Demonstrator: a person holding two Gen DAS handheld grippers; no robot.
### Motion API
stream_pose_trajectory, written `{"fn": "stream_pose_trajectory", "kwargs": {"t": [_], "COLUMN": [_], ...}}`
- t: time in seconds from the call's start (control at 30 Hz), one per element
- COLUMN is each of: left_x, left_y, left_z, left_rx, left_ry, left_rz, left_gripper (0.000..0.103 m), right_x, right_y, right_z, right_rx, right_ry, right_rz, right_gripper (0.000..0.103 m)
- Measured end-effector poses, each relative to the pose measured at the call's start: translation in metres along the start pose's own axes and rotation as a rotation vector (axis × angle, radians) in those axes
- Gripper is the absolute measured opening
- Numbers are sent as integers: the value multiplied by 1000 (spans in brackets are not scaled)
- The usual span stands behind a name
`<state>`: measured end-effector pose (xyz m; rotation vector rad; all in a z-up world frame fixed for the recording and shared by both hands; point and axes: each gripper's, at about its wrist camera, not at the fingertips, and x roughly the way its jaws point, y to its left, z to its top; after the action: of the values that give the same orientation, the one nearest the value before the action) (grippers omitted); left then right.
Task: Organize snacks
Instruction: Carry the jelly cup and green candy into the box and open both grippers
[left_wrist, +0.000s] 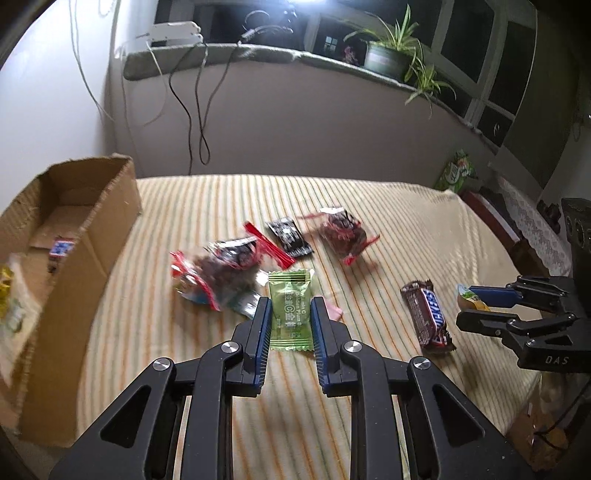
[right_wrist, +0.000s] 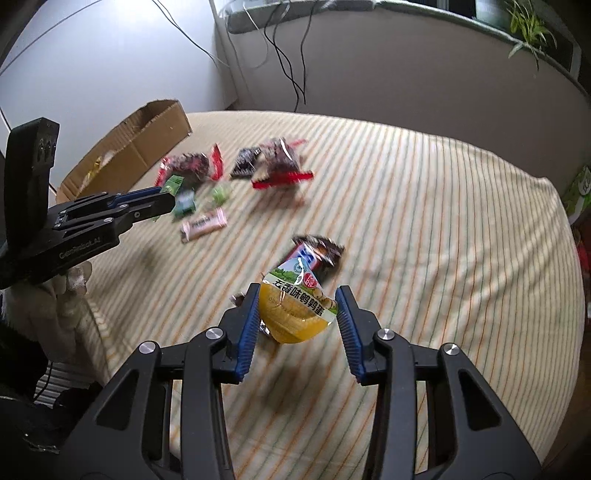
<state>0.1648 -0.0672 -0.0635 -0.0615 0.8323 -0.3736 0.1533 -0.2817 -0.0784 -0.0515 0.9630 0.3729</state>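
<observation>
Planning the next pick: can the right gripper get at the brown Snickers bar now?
Probably not yet: the right gripper is shut on a yellow snack pouch, directly over the brown Snickers bar.

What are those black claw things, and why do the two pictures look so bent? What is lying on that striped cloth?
No robot here: a person holds one hand-held gripper in each hand, each with a wide-angle camera looking along its two fingers, which bends the picture.

The left camera's picture shows the left hand-held gripper closed on a green candy packet. The right camera's picture shows the right hand-held gripper holding a yellow snack pouch; each gripper also shows at the edge of the other's picture.

On the striped cloth lie a Snickers bar, red-edged bags of dark snacks, a black packet and a pink wrapper. A cardboard box on the left already holds some snacks.
</observation>
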Motion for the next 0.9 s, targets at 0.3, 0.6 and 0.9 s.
{"fn": "stream_pose_trajectory", "kwargs": {"t": [0.3, 0.6, 0.9], "left_x": [-26, -50, -59], "left_y": [25, 64, 99], "left_z": [10, 12, 10], "left_rx": [-37, -90, -139], "left_ry": [-62, -109, -124], "left_rz": [58, 133, 185], "left_gripper": [20, 20, 20], "right_x": [0, 12, 34], "right_y": [32, 72, 124], "right_z": [42, 87, 141], "right_rx": [-86, -176, -265], "right_ry": [-56, -91, -115], "right_rz": [26, 66, 121], "right_gripper": [42, 42, 42]}}
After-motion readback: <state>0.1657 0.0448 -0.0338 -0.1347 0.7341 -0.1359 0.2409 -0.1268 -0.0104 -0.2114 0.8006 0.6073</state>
